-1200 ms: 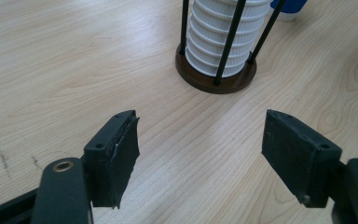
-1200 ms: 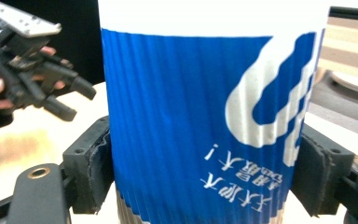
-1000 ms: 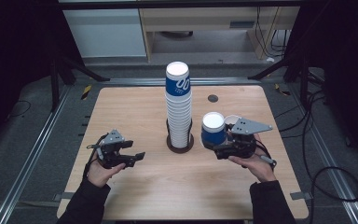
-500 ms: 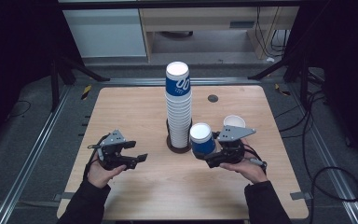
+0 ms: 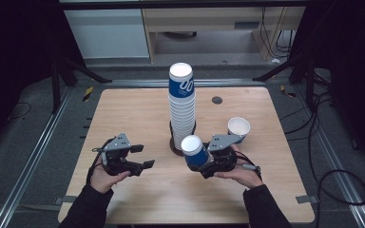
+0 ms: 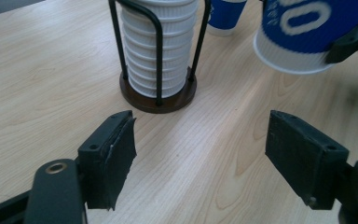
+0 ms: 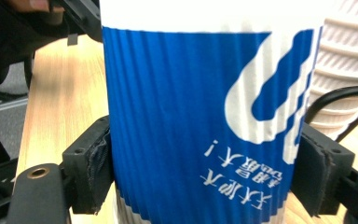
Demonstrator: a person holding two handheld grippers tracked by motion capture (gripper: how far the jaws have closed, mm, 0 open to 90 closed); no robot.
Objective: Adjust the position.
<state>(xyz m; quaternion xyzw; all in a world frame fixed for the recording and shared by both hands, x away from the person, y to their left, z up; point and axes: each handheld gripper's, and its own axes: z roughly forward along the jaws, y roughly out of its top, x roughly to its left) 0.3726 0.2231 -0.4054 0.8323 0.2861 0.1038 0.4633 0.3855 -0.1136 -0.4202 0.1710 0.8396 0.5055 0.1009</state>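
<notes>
Just right of the table's middle, near the front of the cup rack, a blue cup (image 5: pixel 193 151) sits clamped between the jaws of the right gripper (image 5: pixel 208 161), its white rim tipped up and toward the left. In the right gripper view the pads press on both sides of the ribbed blue wall (image 7: pixel 191 121), and the printing on it reads upside down. In the left gripper view the same cup (image 6: pixel 303 32) hangs tilted above the wood, clear of the surface. Just beyond it stands the tall stack of cups (image 5: pixel 181 107) in a black wire holder (image 6: pixel 158 70) on a round dark base. A second single cup (image 5: pixel 238 127) stands upright farther right, near the right gripper. The left gripper (image 5: pixel 140 156) rests at the near left with its jaws apart and nothing between them, over the bare wooden table (image 5: pixel 123 114).
</notes>
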